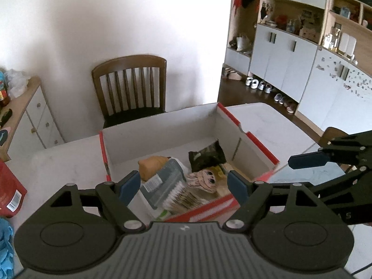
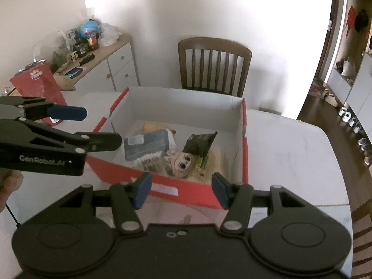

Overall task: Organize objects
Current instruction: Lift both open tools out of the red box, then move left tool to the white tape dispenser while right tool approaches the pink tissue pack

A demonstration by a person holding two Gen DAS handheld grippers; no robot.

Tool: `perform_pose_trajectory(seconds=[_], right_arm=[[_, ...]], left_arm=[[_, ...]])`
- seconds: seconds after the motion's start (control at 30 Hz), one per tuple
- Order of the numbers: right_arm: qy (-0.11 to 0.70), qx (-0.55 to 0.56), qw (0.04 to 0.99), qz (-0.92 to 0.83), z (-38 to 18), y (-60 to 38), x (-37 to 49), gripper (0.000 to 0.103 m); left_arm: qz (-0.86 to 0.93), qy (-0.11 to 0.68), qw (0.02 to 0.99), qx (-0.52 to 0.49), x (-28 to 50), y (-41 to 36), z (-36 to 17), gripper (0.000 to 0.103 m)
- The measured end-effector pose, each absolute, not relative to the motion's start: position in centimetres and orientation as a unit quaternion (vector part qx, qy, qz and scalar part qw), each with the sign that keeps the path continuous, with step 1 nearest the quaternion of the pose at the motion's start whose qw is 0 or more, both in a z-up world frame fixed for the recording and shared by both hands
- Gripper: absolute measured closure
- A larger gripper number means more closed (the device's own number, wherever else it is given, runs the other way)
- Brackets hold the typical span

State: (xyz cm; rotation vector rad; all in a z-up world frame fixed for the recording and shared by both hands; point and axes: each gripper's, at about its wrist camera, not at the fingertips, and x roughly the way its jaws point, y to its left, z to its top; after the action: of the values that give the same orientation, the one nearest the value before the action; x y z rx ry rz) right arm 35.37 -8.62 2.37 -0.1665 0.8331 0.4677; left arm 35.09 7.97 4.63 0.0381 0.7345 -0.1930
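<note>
A red cardboard box with a white inside stands open on the white table. In it lie a grey cotton-swab case, a tan pouch, a dark packet and a cartoon-face toy. My left gripper hovers open over the box's near wall, nothing between its blue pads. My right gripper is open too, just in front of the near wall. Each wrist view catches the other gripper's blue pad beside the box.
A wooden chair stands behind the table. A white sideboard with jars and clutter is at the left. A red bag stands on the table's left side, blue cloth nearer. Cabinets and shoes line the right.
</note>
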Motion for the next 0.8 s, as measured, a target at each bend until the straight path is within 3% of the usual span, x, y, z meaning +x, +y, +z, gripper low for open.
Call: perform_pose_trajectory(seconds=[0.33, 0.8], right_arm=[[0.401, -0.083, 0.884, 0.226, 1.5, -10.0, 31.5, 0.045], [0.414, -0.095, 0.881, 0.211, -1.8, -12.3, 27.7, 0.033]], left_arm=[[-0.109, 0.363, 0.925, 0.011, 31.1, 7.9, 3.4, 0.021], [-0.102, 0.391, 0.915, -0.02, 27.3, 8.1, -0.2, 0.02]])
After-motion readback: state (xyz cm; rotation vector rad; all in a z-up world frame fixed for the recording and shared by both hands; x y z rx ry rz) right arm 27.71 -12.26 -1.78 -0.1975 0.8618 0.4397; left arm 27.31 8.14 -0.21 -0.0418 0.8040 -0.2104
